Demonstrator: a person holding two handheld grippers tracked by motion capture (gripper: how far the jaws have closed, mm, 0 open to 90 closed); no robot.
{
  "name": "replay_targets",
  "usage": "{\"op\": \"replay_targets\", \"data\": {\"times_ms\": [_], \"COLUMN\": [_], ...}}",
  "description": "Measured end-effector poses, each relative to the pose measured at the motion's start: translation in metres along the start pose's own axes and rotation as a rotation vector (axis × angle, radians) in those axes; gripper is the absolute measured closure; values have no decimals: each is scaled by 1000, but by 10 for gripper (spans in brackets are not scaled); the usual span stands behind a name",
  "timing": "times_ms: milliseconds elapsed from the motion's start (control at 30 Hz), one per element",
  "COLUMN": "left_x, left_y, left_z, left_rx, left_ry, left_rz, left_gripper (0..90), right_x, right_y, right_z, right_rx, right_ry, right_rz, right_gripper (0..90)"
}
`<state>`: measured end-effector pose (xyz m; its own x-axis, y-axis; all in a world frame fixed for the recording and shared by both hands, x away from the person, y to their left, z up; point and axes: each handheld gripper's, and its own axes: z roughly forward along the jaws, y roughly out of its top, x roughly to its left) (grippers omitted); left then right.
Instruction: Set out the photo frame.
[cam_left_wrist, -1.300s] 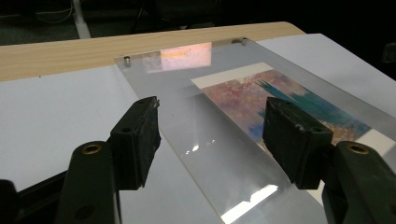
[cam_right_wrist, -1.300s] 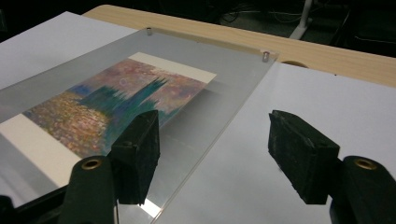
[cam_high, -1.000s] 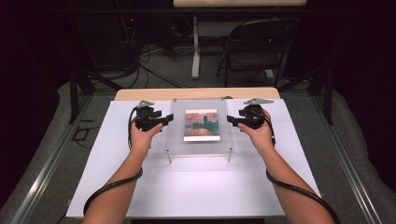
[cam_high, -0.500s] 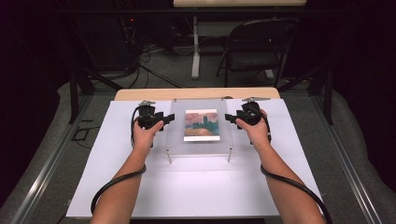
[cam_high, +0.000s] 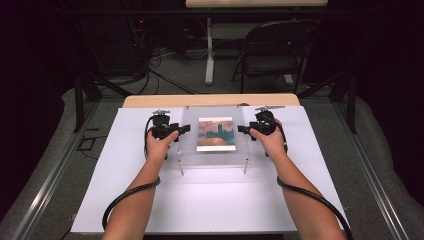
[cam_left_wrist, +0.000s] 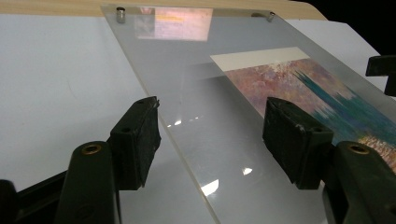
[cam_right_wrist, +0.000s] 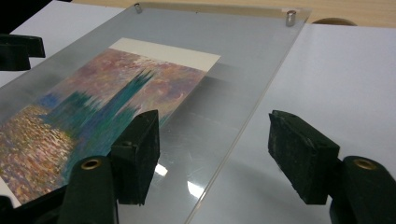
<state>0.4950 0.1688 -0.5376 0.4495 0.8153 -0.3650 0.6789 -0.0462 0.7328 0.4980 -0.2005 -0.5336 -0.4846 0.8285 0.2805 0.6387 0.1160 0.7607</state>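
Straddling opposite edges of the clear acrylic panel (cam_high: 212, 134), the left gripper (cam_left_wrist: 212, 140) and right gripper (cam_right_wrist: 215, 151) are held with jaws apart, nothing clamped. If the jaws are closed unevenly, the panel could be tilted off its standoffs (cam_high: 181, 167) and the print (cam_high: 215, 133) shifted.

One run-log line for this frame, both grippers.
left gripper: open, straddling clear acrylic panel left edge | right gripper: open, straddling right edge | picture: under panel

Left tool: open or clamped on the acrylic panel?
Open. The left tool straddles the acrylic panel edge, with gaps visible beside both pads.
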Motion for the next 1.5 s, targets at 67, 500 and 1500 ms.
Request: {"op": "replay_targets", "data": {"times_ms": [67, 500, 1500], "left_x": [0, 1, 3], "left_y": [-1, -4, -9], "left_z": [2, 5, 11], "left_rx": [5, 45, 74], "left_ry": [-9, -30, -81], "left_rz": [-8, -38, -114], "left_gripper": [361, 348, 279], "right_x": [1, 3, -2], "right_y": [-1, -3, -7], "right_z": [2, 8, 13], "right_rx": [10, 34, 52], "right_ry": [6, 43, 101], "right_rz": [4, 25, 130], "right_gripper": [336, 336, 286]}}
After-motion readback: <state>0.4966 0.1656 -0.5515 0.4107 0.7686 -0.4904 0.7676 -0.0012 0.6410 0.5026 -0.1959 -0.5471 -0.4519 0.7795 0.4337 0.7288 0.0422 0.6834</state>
